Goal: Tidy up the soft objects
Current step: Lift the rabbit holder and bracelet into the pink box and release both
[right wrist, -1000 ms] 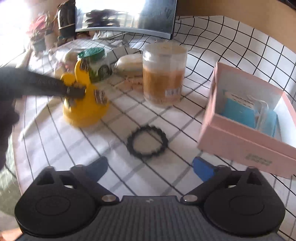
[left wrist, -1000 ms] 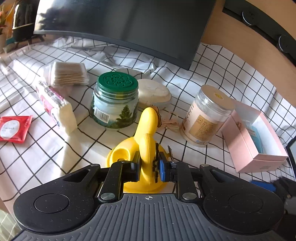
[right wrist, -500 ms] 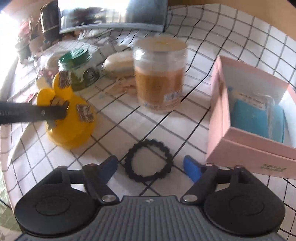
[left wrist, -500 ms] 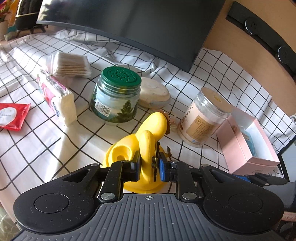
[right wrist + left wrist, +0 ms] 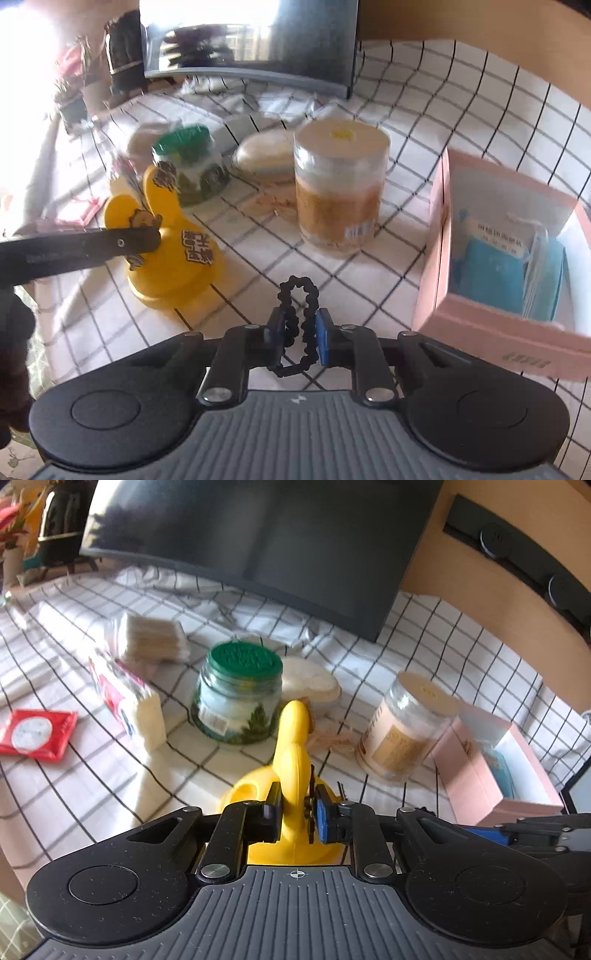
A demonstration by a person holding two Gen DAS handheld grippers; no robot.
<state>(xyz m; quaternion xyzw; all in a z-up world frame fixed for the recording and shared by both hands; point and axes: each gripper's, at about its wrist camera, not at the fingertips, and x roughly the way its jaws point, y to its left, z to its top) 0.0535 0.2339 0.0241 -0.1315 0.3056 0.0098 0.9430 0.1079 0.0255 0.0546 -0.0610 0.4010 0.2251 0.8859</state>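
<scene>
Black hair tie (image 5: pixel 297 325) squeezed into a narrow loop between the pads of the right gripper (image 5: pixel 297 334), whose jaws have just closed on it. Risk: the springy loop could pop free when lifted. Left gripper (image 5: pixel 295 812) clamped on yellow stand (image 5: pixel 291 771), left of the tie; pink box (image 5: pixel 491 328) right.

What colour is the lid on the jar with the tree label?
Green, with an embossed pattern on top. The jar lid shows best in the left wrist view.
</scene>
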